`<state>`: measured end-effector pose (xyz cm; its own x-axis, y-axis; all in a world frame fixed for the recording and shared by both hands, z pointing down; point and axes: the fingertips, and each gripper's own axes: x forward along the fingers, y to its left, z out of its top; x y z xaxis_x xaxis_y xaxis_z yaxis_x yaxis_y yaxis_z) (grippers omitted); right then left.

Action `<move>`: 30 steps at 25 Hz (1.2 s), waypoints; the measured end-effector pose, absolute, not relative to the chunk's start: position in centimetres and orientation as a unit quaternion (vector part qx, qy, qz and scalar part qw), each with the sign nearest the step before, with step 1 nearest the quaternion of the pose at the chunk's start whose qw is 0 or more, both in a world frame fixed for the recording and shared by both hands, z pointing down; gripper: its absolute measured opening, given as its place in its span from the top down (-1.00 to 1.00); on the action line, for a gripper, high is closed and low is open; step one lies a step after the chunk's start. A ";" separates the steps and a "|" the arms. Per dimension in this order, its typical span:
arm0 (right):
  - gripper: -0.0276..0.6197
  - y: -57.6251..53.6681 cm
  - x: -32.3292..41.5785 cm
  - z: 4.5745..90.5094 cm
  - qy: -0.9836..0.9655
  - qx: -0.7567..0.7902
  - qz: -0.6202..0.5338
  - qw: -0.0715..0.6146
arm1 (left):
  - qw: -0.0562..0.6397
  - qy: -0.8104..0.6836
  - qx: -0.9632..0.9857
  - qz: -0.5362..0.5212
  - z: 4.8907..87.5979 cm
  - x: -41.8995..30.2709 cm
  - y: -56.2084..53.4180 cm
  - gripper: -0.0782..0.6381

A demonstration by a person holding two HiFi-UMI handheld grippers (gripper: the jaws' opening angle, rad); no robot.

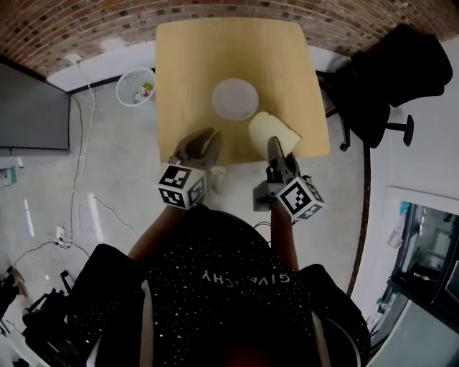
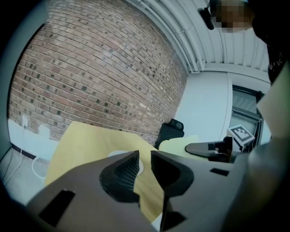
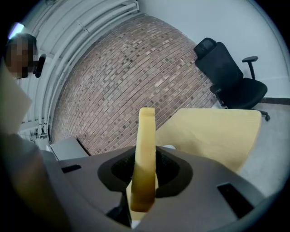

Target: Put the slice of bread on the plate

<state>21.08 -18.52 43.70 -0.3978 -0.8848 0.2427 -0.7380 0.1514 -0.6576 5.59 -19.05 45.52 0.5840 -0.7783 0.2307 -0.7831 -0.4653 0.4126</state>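
Note:
A pale yellow slice of bread point(image 1: 271, 132) stands on edge in my right gripper point(image 1: 275, 149), which is shut on it just over the front right part of the wooden table point(image 1: 186, 72). In the right gripper view the bread point(image 3: 146, 149) rises upright between the pads. A white round plate point(image 1: 234, 99) lies bare in the middle of the table, just beyond and left of the bread. My left gripper point(image 1: 206, 142) hovers at the table's front edge, left of the right one. Its jaws point(image 2: 145, 165) stand a narrow gap apart with nothing between them.
A white waste basket point(image 1: 135, 86) stands on the floor left of the table. A black office chair point(image 1: 387, 79) is close to the table's right side. A brick wall point(image 1: 215, 11) runs behind. Cables point(image 1: 79, 208) lie on the floor at left, by a dark screen point(image 1: 32, 107).

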 end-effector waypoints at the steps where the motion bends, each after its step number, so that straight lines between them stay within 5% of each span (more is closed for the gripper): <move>1: 0.62 -19.3 21.1 43.8 0.753 -0.537 -0.367 0.098 | 0.245 -0.458 0.855 0.004 45.6 5.7 -19.9 0.54; 30: 0.62 -33.4 12.6 50.7 0.755 -0.384 -0.530 -0.039 | 0.296 -0.536 0.790 -0.028 48.7 3.3 -27.7 0.54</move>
